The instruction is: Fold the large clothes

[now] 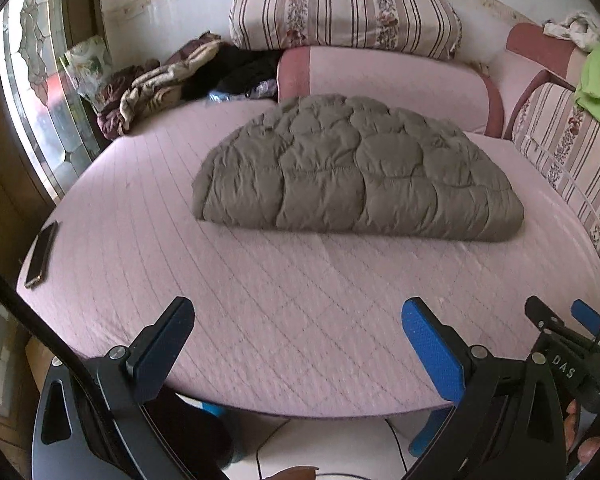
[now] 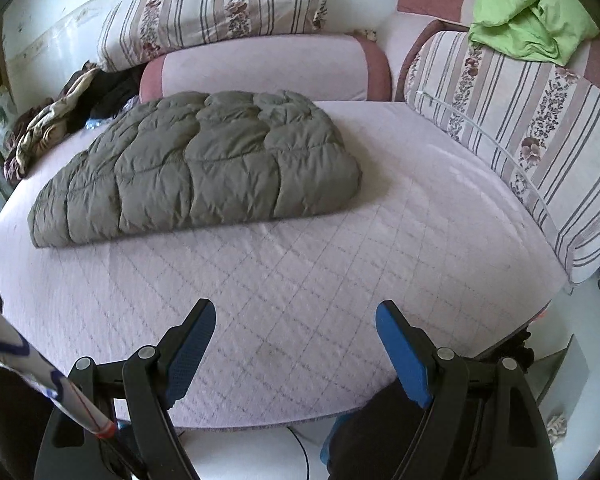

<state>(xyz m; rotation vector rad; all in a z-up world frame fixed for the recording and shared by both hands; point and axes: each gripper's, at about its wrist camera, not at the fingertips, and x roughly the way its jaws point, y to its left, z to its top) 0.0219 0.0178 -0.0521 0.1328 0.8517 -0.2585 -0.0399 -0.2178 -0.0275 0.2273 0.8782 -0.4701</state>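
Observation:
An olive-grey quilted puffer garment lies folded into a thick bundle on the pink quilted bed, its folded edge toward me. In the right wrist view the same garment sits left of centre on the bed. My left gripper hovers over the bed's near edge, well short of the garment, jaws wide and empty. My right gripper is likewise open and empty above the near edge. The right gripper's fingers show at the right edge of the left wrist view.
A phone lies at the bed's left edge. Crumpled clothes are piled at the back left. Striped floral cushions and a pink bolster line the back. Another striped cushion carries a green cloth on the right.

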